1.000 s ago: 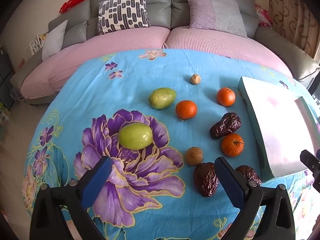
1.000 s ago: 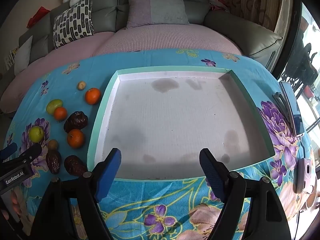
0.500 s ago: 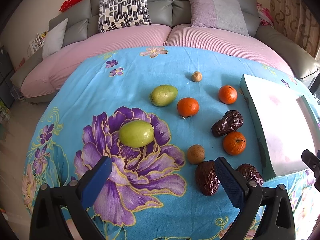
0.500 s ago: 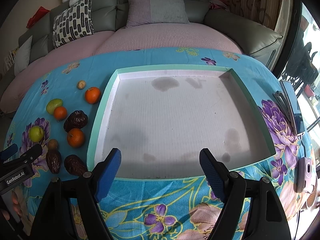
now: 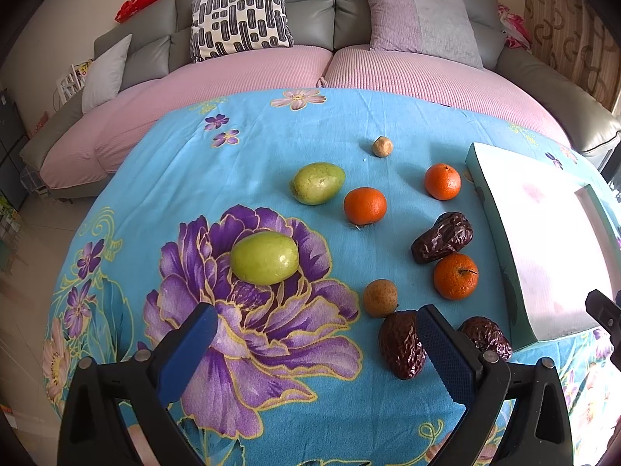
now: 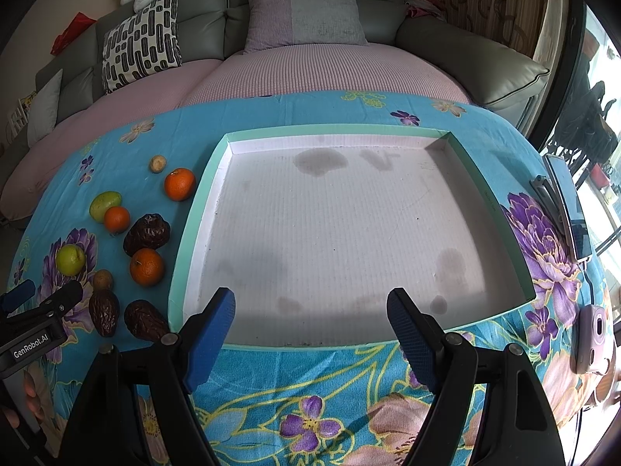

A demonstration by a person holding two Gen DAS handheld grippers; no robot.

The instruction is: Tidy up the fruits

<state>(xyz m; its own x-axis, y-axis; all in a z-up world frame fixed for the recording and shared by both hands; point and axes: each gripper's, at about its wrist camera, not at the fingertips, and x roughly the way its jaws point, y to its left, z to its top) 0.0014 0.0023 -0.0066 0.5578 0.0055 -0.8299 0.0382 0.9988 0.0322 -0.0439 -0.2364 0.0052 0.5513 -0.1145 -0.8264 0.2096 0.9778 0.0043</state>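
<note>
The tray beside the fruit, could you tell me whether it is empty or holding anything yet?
Empty: the tray shows only its bare, stained white floor.

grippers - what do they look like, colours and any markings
Both match: the left gripper and right gripper have black plastic frames with silver rivets and blue textured finger pads. White GenRobot.AI lettering shows on the left one's black body in the right wrist view.

A home living room: grey sofa [image 5: 248,7] with cushions [image 5: 238,13], floral-clothed table [image 5: 248,163].
</note>
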